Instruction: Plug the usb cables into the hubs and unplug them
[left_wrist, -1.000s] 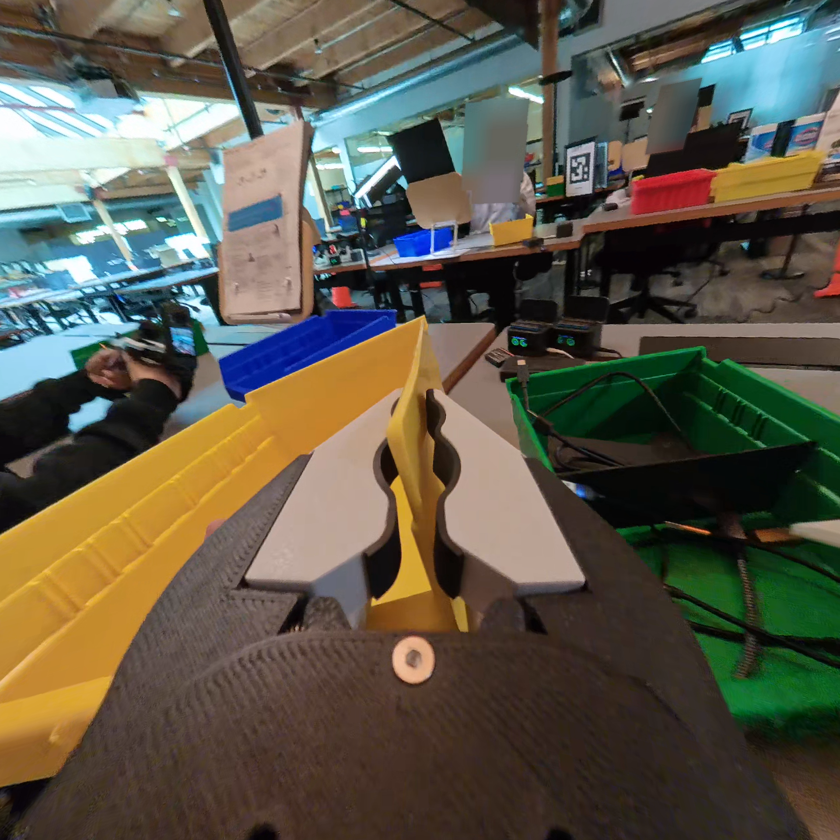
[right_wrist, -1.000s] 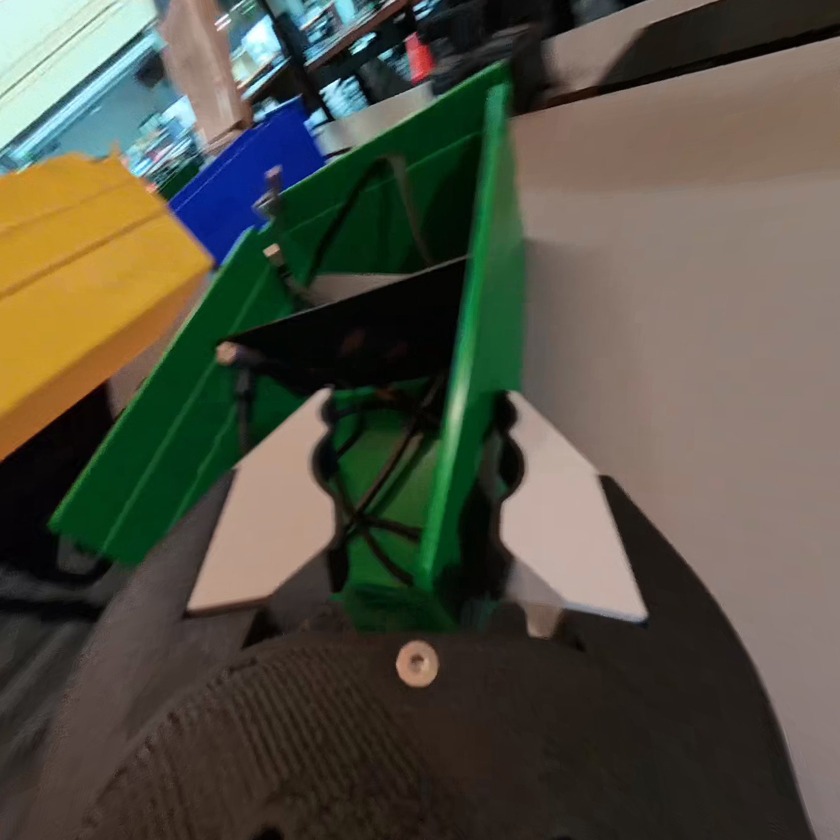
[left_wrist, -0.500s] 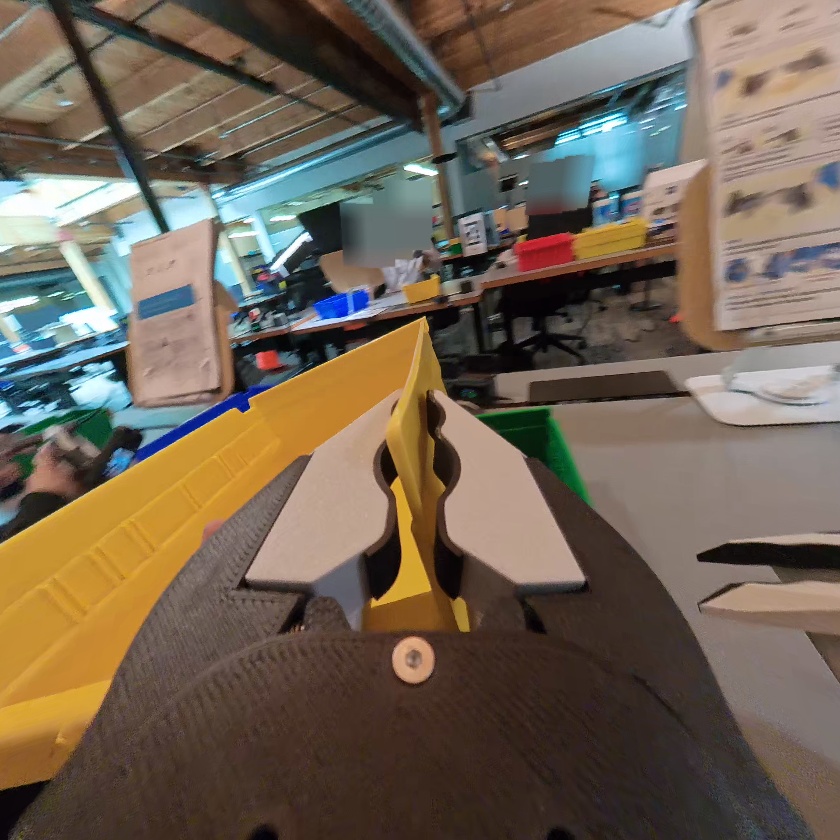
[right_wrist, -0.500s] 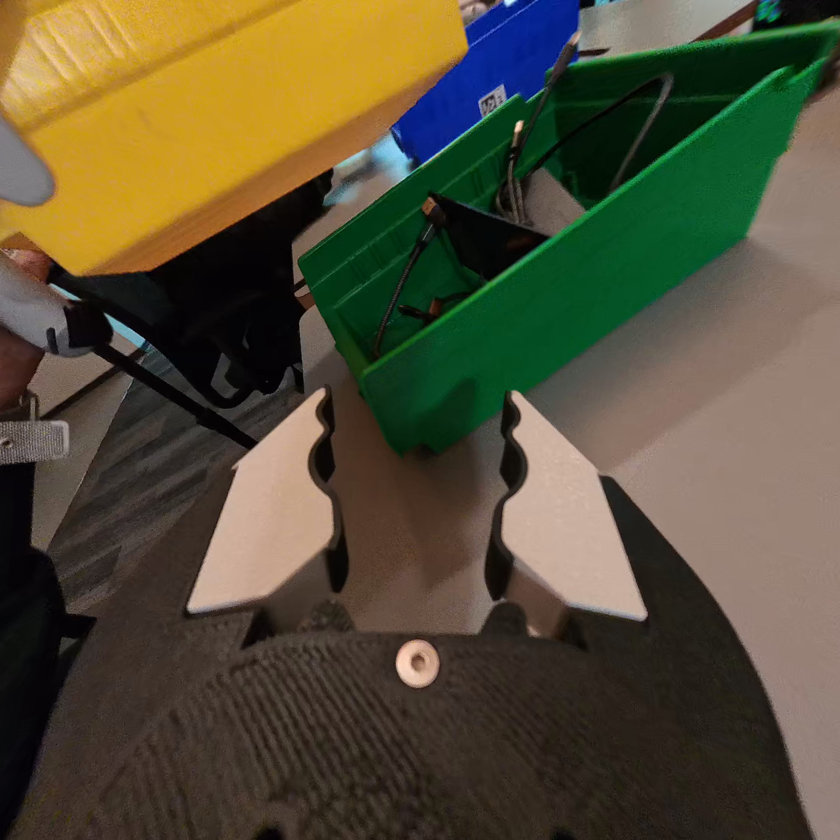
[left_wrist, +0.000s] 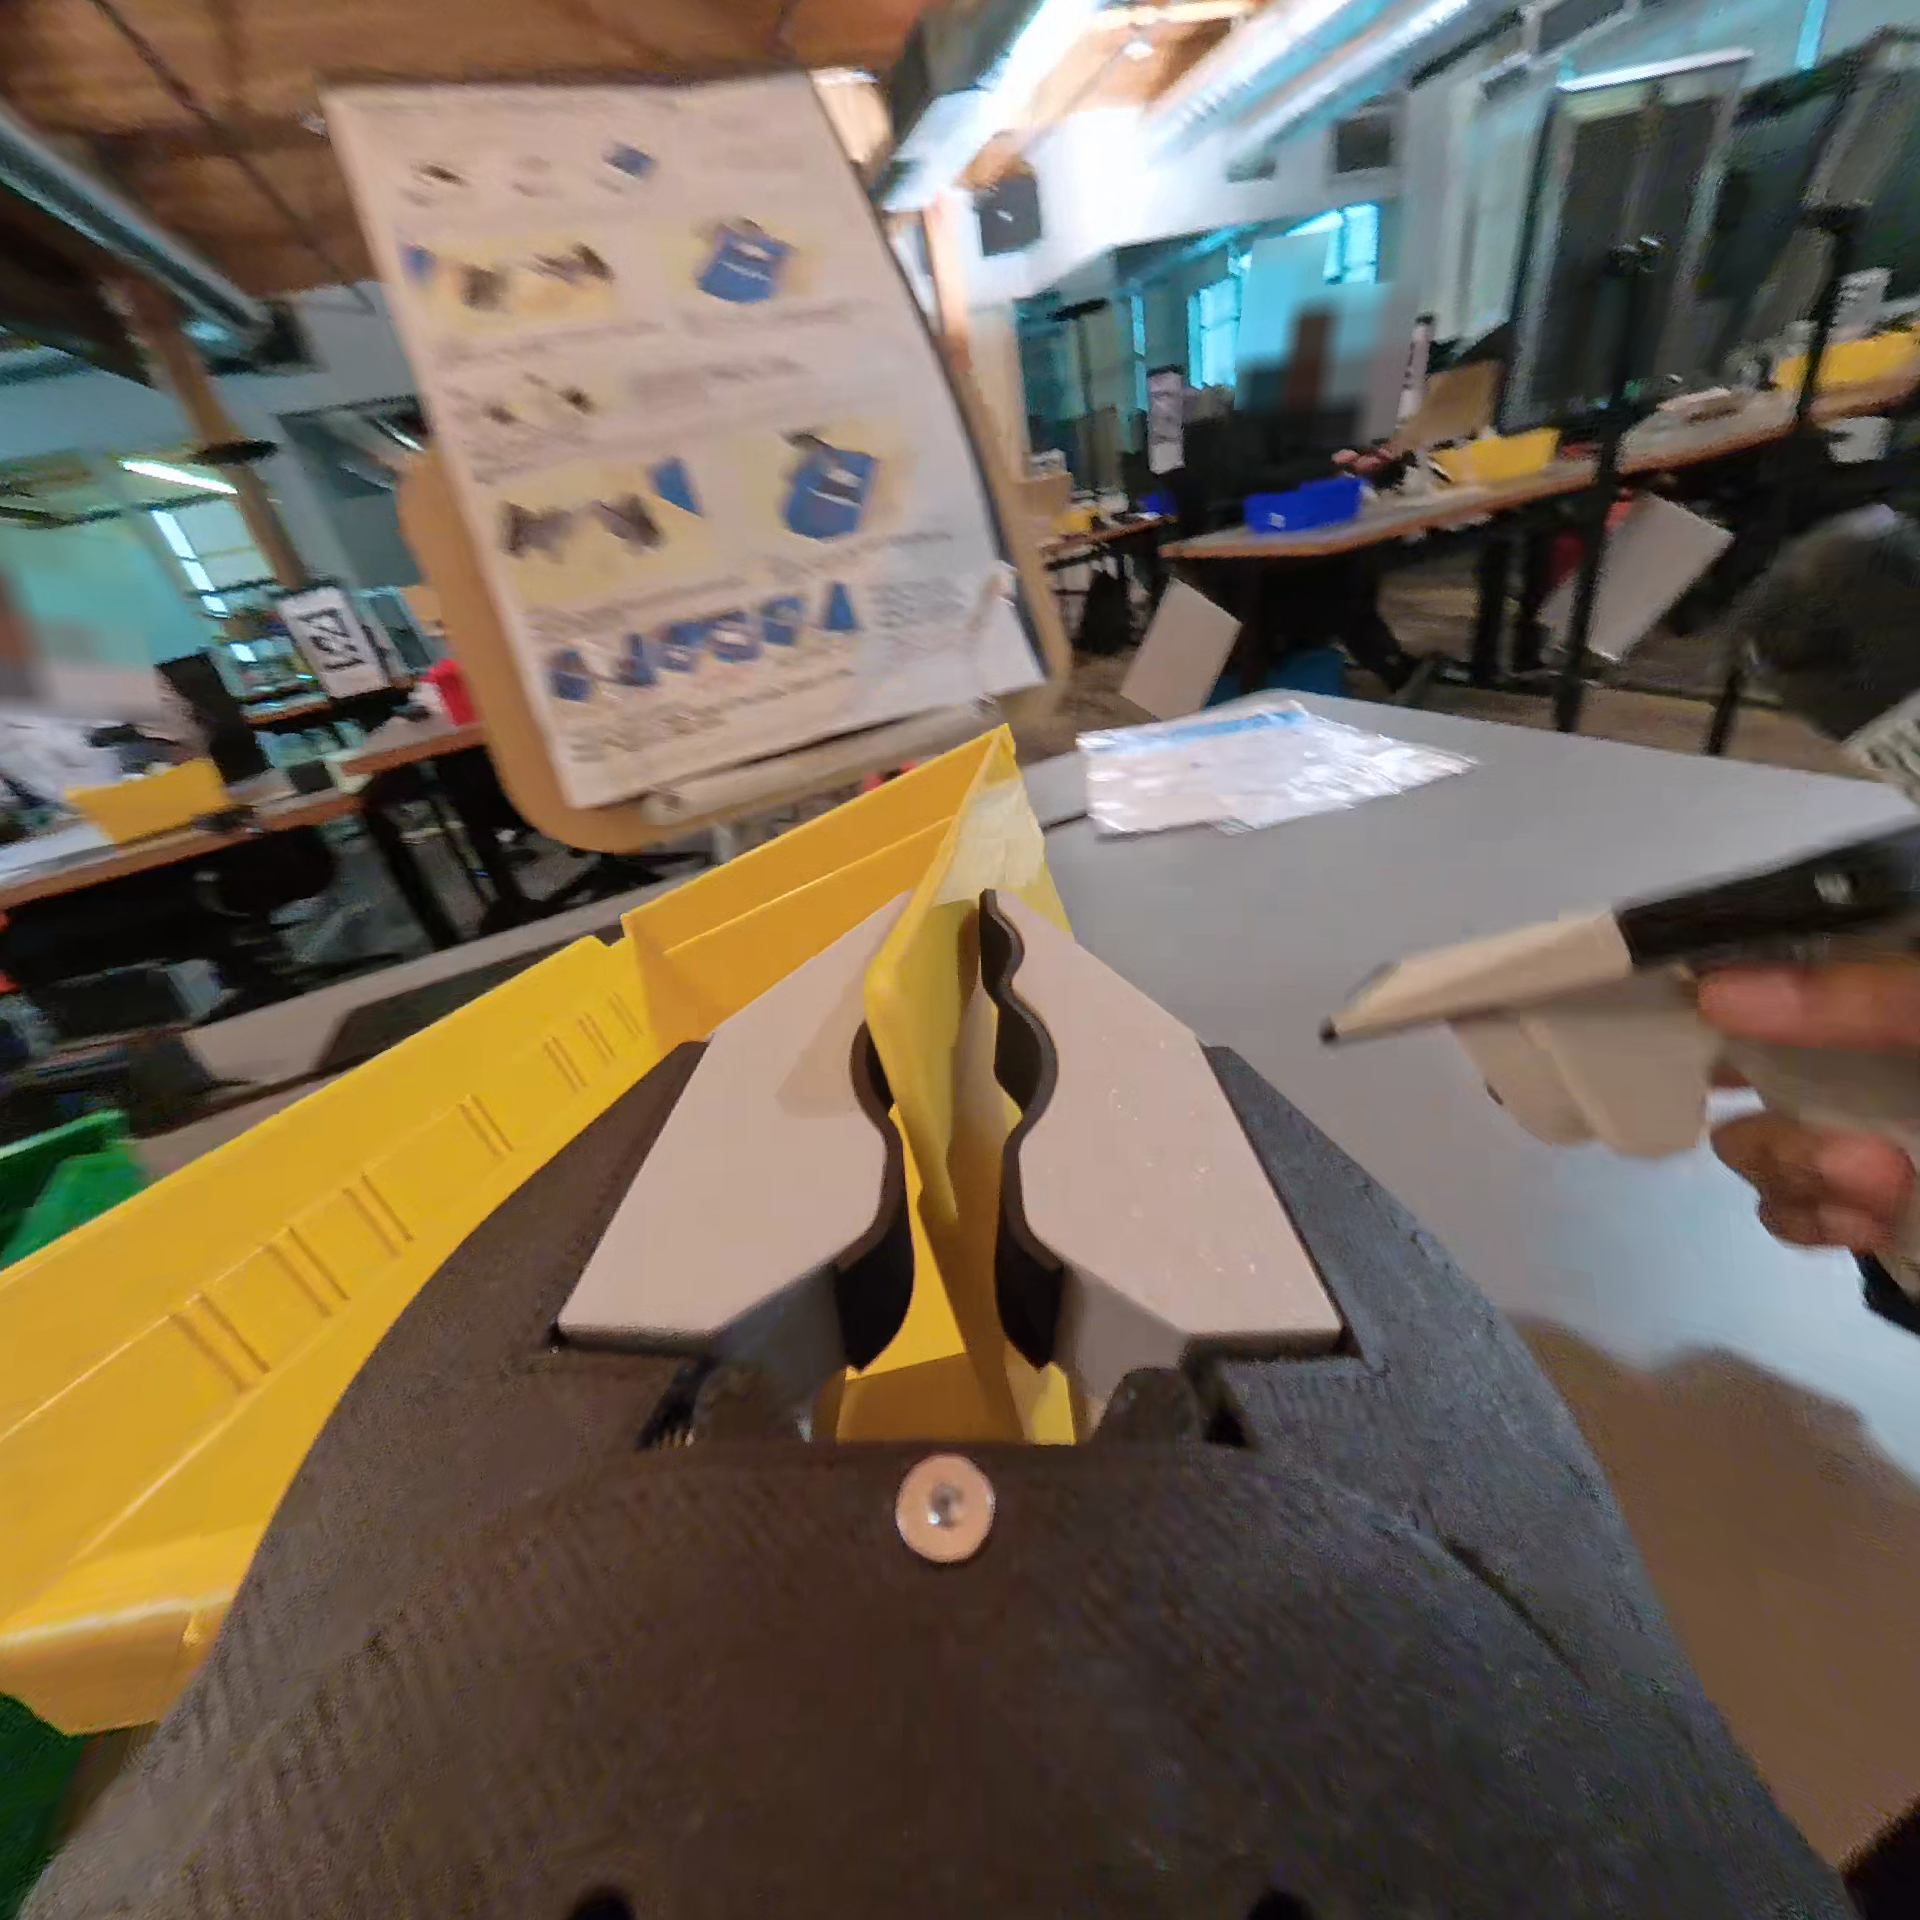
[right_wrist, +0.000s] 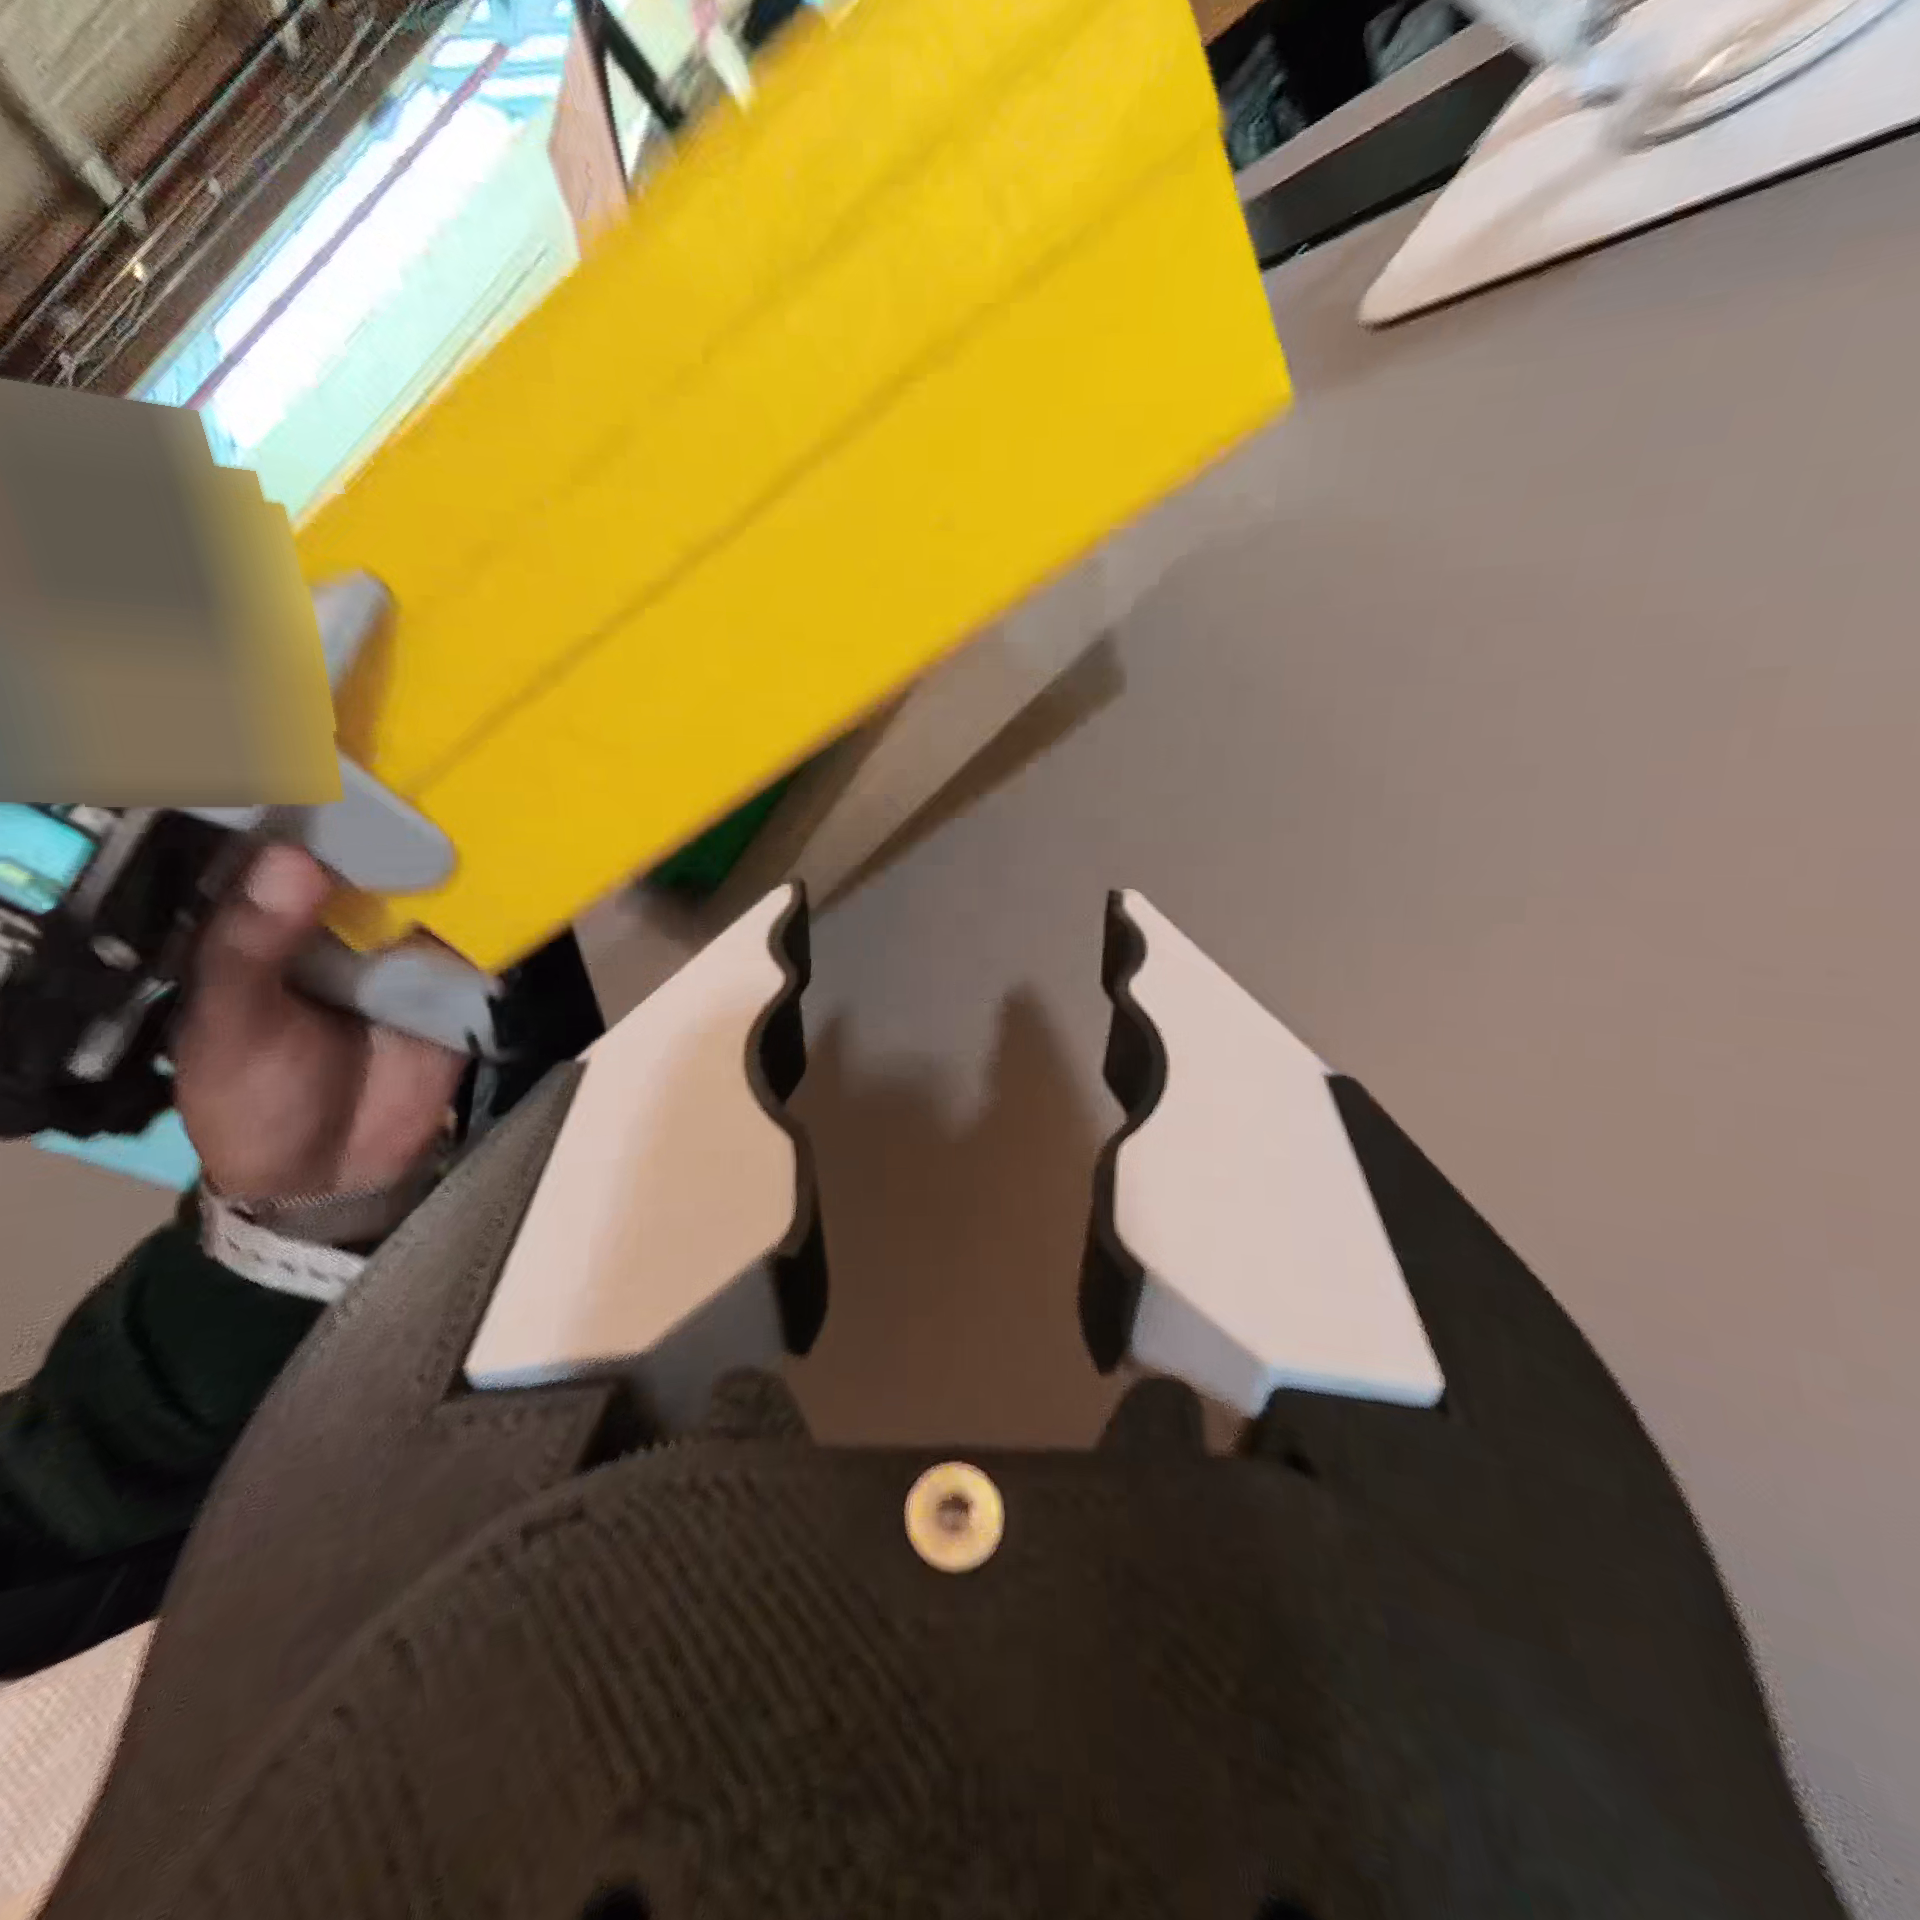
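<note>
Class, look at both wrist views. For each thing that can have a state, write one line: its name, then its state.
Left gripper: shut on the yellow bin's wall.
Right gripper: open, holding nothing, above the grey table.
Yellow bin: lifted and tilted, held by its wall.
Instruction sheet: upright on its stand.
Clear plastic bag: lying flat on the table.

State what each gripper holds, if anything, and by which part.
The left gripper is shut on the yellow bin, clamping its end wall at the rim. The right gripper is open and holds nothing.
</note>
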